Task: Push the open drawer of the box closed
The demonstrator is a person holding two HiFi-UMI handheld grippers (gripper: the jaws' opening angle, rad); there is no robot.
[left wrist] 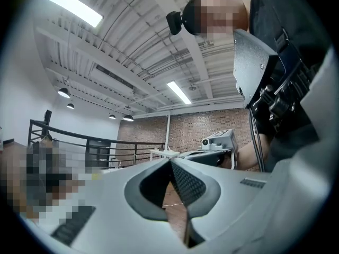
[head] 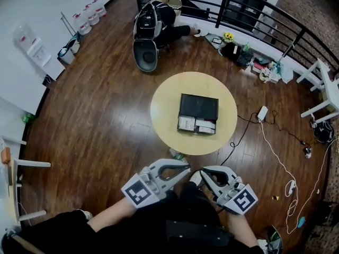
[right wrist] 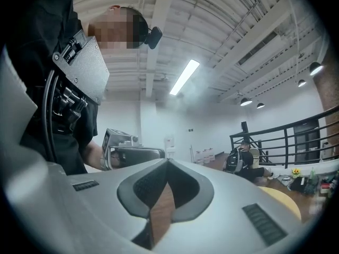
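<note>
A black box (head: pixel 198 106) sits in the middle of a round, light wooden table (head: pixel 164 110). Its drawer (head: pixel 197 125) is pulled out on the side facing me, with white contents showing. Both grippers are held low in front of my body, well short of the table. The left gripper (head: pixel 187 169) and the right gripper (head: pixel 203 173) point toward each other, tips nearly meeting. In the left gripper view the left gripper (left wrist: pixel 170 161) has its jaws together on nothing. The right gripper (right wrist: pixel 167 161) is likewise shut and empty.
A person (head: pixel 159 20) with a backpack sits on the floor beyond the table, near a black railing (head: pixel 265 15). Cables and a power strip (head: pixel 262 112) lie to the right. A bottle (head: pixel 177 154) stands under the table's near edge. White furniture (head: pixel 323 83) is at the right.
</note>
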